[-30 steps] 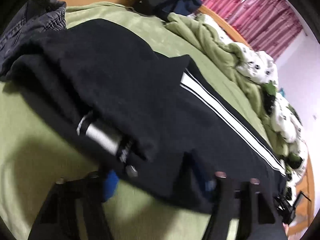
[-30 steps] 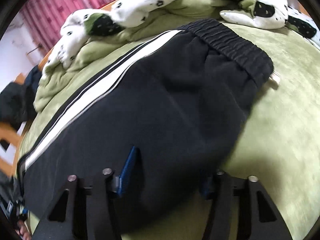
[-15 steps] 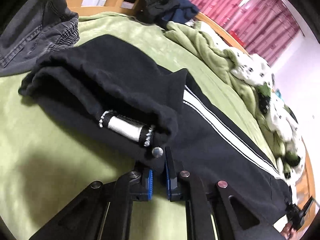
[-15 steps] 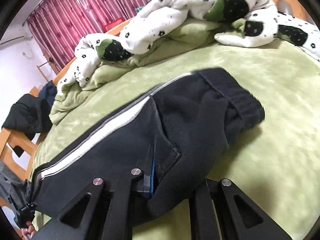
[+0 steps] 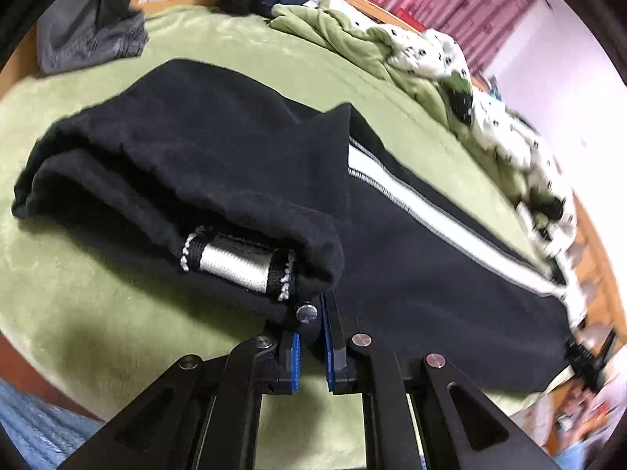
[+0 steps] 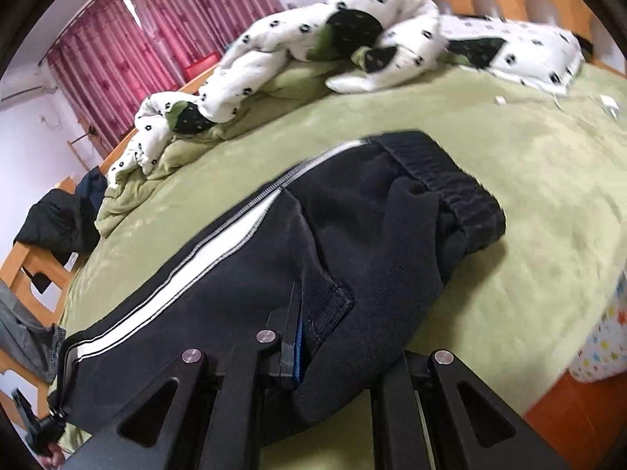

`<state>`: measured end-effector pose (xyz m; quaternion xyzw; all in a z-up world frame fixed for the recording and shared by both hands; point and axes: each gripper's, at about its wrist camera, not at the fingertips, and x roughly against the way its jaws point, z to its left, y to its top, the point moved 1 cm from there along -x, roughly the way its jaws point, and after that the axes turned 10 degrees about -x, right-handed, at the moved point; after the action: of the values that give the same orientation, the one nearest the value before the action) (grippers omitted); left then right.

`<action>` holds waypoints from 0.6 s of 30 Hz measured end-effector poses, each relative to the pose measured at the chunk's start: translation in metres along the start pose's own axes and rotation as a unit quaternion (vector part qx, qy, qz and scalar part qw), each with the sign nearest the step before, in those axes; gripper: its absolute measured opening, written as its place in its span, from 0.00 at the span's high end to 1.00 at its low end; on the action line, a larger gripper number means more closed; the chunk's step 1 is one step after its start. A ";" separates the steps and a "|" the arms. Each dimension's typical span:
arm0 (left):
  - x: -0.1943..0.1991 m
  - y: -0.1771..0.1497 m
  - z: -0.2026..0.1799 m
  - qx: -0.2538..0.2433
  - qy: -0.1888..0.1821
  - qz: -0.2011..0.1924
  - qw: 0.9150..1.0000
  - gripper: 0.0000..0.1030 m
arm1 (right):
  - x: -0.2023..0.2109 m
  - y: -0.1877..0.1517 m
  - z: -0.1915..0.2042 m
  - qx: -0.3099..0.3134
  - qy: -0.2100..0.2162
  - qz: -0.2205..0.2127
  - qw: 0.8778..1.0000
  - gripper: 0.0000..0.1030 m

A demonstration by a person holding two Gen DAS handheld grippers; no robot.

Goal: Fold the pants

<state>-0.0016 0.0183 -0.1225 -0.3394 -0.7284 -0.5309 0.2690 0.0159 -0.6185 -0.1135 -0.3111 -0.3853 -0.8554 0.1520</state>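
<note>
Black white-striped pants (image 5: 411, 258), legs folded over

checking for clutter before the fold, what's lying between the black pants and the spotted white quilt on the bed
Only bare green bed cover lies between the black pants and the spotted white quilt in the right wrist view. The small white bits sit off to the side.

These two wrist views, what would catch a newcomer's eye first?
The black pants with a white stripe, stretched across the green bed, fill both views. Each gripper, left and right, has its jaws shut on the near edge of the fabric. Behind, a spotted white quilt lies bunched against red curtains.
</note>
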 end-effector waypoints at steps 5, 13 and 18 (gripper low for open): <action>0.001 -0.004 0.001 -0.015 0.015 0.030 0.999 0.75 | -0.006 -0.013 -0.010 0.023 -0.021 0.045 0.998 0.77; 0.034 -0.036 -0.008 -0.068 0.051 0.000 0.996 0.49 | -0.007 0.007 -0.047 -0.073 0.000 0.004 0.997 0.30; 0.063 -0.024 -0.011 -0.079 0.071 -0.038 0.994 0.49 | -0.021 0.048 -0.050 -0.124 -0.026 -0.035 0.991 0.69</action>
<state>-0.0595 0.0165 -0.0860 -0.2931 -0.6757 -0.6194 0.2719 0.0346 -0.6870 -0.1255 -0.3355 -0.2906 -0.8932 0.0718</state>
